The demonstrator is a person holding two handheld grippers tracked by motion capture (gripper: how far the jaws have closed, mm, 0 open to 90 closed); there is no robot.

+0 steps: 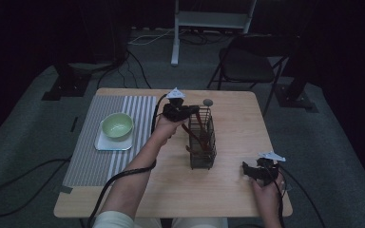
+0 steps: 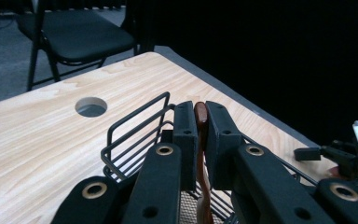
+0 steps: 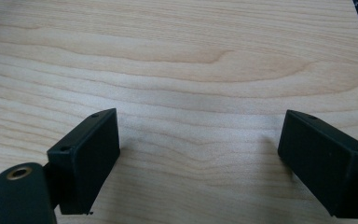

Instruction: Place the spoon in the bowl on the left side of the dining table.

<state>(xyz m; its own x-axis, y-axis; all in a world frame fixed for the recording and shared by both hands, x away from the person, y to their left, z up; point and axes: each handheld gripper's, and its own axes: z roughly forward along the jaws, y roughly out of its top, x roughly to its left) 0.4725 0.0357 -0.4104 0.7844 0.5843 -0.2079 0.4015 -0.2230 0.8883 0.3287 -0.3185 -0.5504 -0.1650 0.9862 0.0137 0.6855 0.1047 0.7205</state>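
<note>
At the middle of the counter stands a black wire basket holding brown wooden utensils; the left claw hangs at its top rim, its jaws pressed together on the handle of one wooden utensil, which runs down between the pads into the basket; the step in hand looks like drawing that utensil out of the basket. The next move, as I judge it, calls for a straight upward pull, keeping the pinch firm so the thin handle does not slip or snag on the wires; the right claw rests near the counter's right front corner, jaws spread with nothing between them. A green bowl sits on a striped mat to the left, a likely destination.
</note>
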